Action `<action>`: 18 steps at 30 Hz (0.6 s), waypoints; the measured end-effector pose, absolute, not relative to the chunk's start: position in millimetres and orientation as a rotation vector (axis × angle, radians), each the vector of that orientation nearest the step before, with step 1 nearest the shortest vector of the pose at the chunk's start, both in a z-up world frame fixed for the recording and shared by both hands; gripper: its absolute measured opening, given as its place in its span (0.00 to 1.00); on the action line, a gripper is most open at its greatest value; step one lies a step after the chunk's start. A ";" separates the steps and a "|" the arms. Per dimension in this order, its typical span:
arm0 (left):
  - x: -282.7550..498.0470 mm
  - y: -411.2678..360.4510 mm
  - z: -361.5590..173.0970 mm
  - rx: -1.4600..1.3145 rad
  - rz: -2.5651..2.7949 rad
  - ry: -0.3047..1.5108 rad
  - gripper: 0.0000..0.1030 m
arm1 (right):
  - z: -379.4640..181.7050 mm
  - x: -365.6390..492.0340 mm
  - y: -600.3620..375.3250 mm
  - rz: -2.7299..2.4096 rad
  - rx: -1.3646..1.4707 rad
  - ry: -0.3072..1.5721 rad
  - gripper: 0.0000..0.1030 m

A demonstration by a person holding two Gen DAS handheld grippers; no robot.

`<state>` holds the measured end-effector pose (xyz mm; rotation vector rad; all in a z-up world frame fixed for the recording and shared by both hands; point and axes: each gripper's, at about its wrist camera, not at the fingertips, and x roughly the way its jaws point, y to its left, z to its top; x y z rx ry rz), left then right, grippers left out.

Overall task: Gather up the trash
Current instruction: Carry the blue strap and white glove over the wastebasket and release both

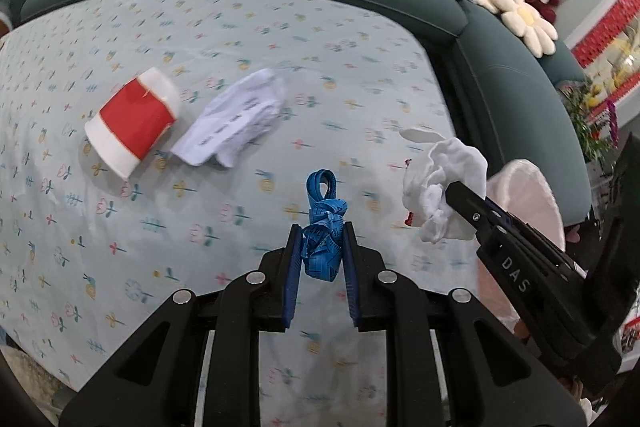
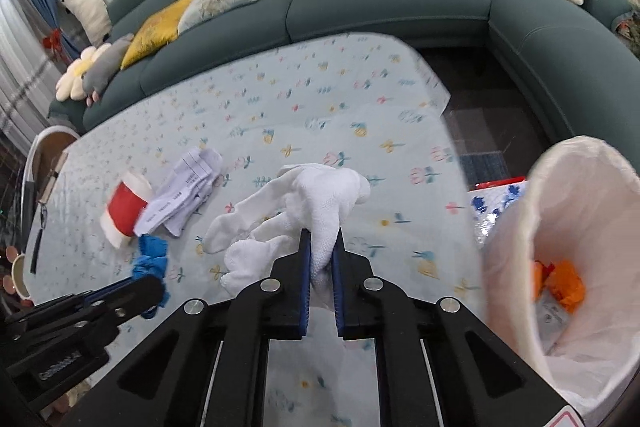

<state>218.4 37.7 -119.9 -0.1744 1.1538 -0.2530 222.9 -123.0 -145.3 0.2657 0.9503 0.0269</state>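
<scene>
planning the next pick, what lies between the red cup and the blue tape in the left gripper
The crumpled white paper lies between the red cup and the blue tape in the left gripper, seen in both wrist views.

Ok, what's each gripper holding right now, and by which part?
The left gripper pinches the knotted blue tape by its lower bunch. The right gripper pinches the white glove at its cuff end, fingers dangling left.
</scene>
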 end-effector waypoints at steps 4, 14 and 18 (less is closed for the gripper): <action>205.3 14.8 -107.0 -0.145 -0.289 1.136 0.19 | -127.7 203.7 -140.6 0.004 0.277 0.911 0.09; 174.7 -45.3 -81.1 -0.063 -0.393 1.098 0.19 | -102.3 153.3 -198.7 -0.086 0.324 0.845 0.09; 164.8 -73.5 -74.3 -0.032 -0.449 1.090 0.19 | -97.1 130.4 -229.3 -0.138 0.354 0.822 0.09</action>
